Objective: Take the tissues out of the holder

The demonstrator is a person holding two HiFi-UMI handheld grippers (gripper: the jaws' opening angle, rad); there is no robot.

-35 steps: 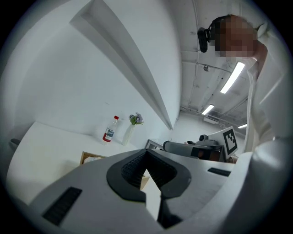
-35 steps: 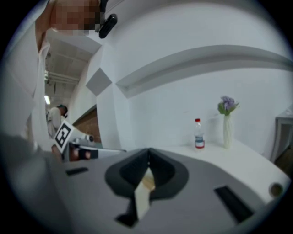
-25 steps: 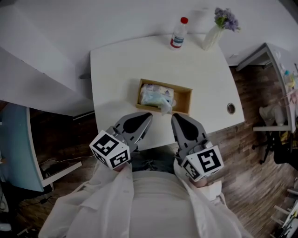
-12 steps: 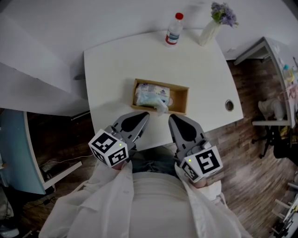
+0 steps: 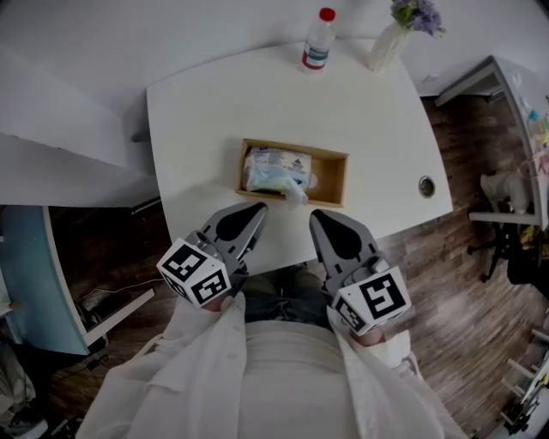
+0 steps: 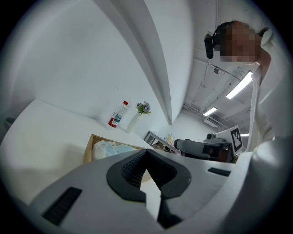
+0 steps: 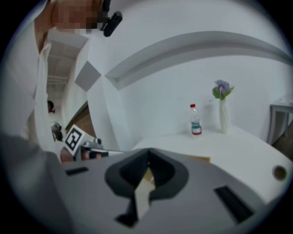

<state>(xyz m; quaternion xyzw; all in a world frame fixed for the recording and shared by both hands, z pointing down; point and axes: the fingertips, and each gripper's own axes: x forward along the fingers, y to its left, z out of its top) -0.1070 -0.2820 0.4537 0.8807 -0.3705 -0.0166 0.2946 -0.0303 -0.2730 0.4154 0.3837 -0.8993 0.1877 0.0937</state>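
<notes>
Now: approach step, nothing lifted yet.
Left gripper (image 5: 256, 211): fingers closed, empty.
Right gripper (image 5: 320, 218): likewise (closed, empty).
Next: open fingers, reach tissues (image 5: 273, 169) inside holder (image 5: 336, 178).

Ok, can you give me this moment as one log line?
phase: pre-grasp | left gripper: shut, empty | right gripper: shut, empty | both: above table's near edge | tissues: in holder, left end | contact: none

White table (image 5: 257, 111) on wood-plank floor (image 5: 463, 283), white walls (image 5: 171, 26).
</notes>
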